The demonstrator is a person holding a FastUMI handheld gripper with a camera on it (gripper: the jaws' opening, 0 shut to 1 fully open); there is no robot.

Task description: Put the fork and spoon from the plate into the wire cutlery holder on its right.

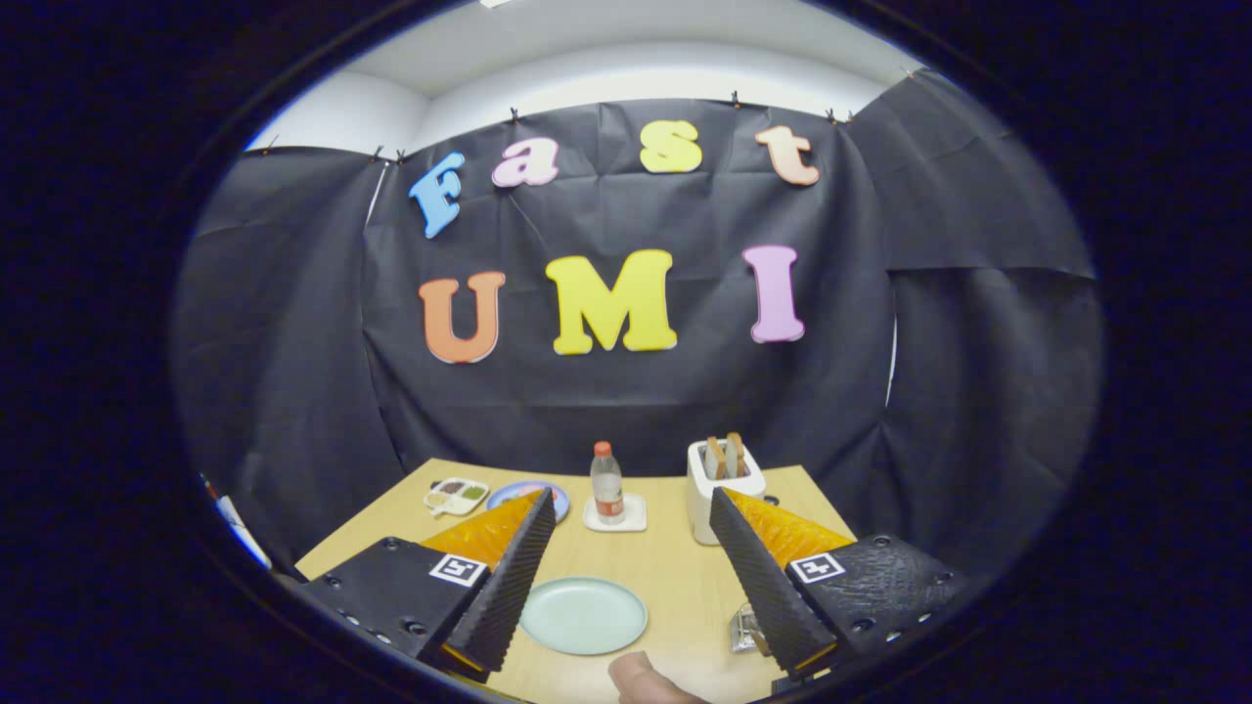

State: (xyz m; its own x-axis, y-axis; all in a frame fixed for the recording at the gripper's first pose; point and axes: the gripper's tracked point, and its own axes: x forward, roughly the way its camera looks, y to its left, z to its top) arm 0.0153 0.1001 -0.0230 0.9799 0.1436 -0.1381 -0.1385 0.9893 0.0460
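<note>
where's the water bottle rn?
Gripper view: the water bottle stands upright on a white coaster at the table's far side, beyond the open fingers, left of the toaster.

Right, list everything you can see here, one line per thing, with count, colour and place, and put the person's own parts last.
table: one, light wood, under everything, against the black cloth wall.
plate: one, pale green, bare, on the table between the fingers.
wire holder: one, silvery, right of the plate, partly hidden behind the right finger.
bottle: one, clear with a red cap, beyond the plate.
coaster: one, white, under the bottle.
toaster: one, white, two brown slices in it, right of the bottle.
blue plate: one, left of the bottle, partly hidden behind the left finger.
divided dish: one, white, left of the blue plate.
gripper: one, fingers wide apart, holding nothing.
thumb: one, just below the plate.
</note>
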